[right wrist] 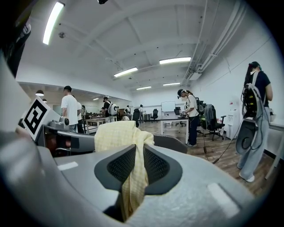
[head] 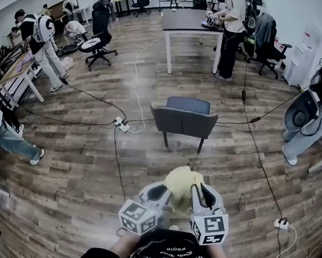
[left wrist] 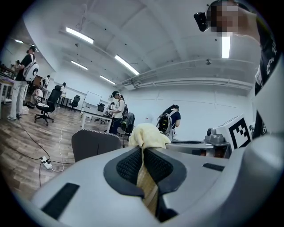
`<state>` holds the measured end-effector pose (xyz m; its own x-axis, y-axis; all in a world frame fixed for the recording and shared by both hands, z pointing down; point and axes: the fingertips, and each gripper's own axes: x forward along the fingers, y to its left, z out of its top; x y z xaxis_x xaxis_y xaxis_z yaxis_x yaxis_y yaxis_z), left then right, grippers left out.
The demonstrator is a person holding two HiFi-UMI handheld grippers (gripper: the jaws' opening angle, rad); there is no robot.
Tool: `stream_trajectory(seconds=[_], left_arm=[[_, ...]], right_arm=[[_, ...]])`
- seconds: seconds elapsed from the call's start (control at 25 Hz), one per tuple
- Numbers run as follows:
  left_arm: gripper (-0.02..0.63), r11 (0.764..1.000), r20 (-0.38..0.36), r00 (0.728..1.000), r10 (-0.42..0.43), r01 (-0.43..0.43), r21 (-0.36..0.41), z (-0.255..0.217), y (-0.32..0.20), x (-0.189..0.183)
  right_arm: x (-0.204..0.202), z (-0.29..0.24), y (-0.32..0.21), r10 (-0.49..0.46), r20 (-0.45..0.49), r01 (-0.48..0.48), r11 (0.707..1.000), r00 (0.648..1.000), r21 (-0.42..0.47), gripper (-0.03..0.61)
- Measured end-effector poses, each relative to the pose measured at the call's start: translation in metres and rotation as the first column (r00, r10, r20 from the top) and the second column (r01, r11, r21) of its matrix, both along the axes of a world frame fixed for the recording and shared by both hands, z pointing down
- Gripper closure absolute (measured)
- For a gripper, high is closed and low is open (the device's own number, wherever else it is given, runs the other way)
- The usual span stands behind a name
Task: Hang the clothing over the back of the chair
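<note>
Close below me, the left hand-held gripper [head: 162, 196] and the right hand-held gripper [head: 198, 198] are each pinching the yellow cloth [head: 182, 186], jaws pressed onto its folds. I am holding the cloth bunched between them in the air, on the near side of the chair [head: 184, 118] and well apart from it. The chair is standing on the wood floor [head: 88, 163] with its back facing me. A power strip [head: 121, 125] is lying just left of the chair.
</note>
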<state>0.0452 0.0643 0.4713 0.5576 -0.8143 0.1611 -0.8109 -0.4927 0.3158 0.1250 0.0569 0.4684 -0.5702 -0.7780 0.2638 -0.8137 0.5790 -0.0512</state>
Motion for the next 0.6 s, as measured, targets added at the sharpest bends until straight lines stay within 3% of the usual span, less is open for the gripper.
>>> stream_trajectory(seconds=[0.16,0.36,0.6], left_arm=[[0.592,1.000,-0.014,1.000,-0.003,0.003,-0.011,0.004,-0.008,-0.004],[0.592,1.000,0.029,0.999,0.020,-0.020,0.009,0.005,-0.035,-0.007],[0.592,1.000,-0.032,0.999,0.017,-0.017,-0.018,0.012,-0.064,-0.014]], right_arm=[[-0.005,0.002,-0.009,-0.009,-0.017,0.008,1.000,1.000,-0.011,0.522],[-0.007,0.002,-0.028,0.006,-0.015,-0.006,1.000,1.000,-0.005,0.522],[-0.015,0.011,-0.052,0.022,-0.021,-0.023,0.999,1.000,-0.032,0.522]])
